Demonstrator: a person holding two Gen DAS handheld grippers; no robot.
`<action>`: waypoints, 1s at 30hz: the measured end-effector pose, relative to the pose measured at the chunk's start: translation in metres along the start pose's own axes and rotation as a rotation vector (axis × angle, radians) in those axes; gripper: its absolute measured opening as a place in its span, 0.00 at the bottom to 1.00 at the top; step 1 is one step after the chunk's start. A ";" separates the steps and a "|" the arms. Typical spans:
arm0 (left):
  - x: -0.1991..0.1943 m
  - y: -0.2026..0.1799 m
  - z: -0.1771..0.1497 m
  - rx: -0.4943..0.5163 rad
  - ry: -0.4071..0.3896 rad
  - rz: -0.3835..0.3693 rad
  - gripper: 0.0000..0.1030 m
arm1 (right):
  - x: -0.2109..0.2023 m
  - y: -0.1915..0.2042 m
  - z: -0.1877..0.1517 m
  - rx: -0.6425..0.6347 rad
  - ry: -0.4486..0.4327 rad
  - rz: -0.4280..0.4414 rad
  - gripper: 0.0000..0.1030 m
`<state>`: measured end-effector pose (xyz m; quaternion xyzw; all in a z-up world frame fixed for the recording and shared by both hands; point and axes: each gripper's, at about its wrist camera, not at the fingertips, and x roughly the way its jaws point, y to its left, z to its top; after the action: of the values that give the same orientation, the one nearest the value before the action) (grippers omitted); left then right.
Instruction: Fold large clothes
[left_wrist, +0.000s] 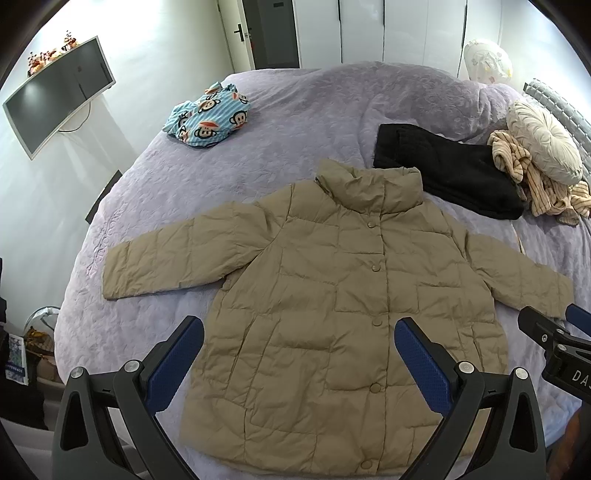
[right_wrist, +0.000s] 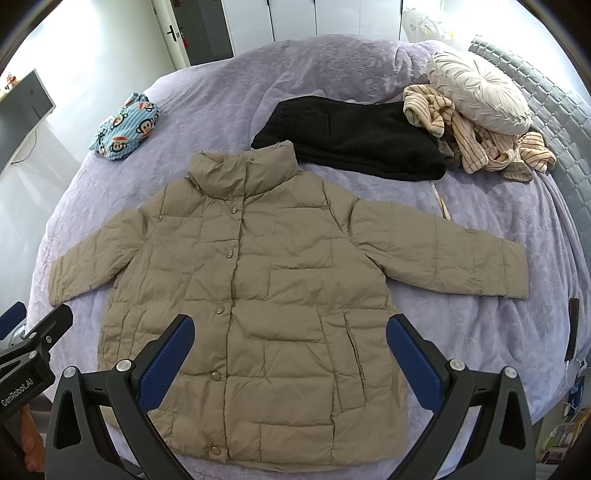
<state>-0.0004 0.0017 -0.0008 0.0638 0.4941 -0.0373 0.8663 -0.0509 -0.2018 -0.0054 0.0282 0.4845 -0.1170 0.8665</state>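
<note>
Fingers of my left gripper stand spread as wide as they go in the left wrist view, blue pads bare and pinching nothing, hanging above the lower front of the tan puffer jacket, which lies flat and buttoned on the lavender bed cover with both sleeves out. From the right wrist view my right gripper is spread just as wide and empty over the jacket's hem side, touching no cloth, with the left tool's black body at the frame's left edge.
</note>
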 end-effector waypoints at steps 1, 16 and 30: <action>0.000 0.000 0.000 -0.002 0.001 0.001 1.00 | 0.000 0.000 0.000 0.001 0.000 0.000 1.00; 0.000 0.000 0.000 -0.002 0.007 -0.002 1.00 | 0.002 0.000 0.000 0.001 0.004 0.000 1.00; 0.011 0.005 -0.011 0.001 -0.003 0.006 1.00 | 0.004 0.001 -0.002 0.001 0.006 -0.001 1.00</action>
<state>-0.0035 0.0082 -0.0153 0.0655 0.4927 -0.0348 0.8670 -0.0502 -0.2009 -0.0094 0.0289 0.4869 -0.1176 0.8650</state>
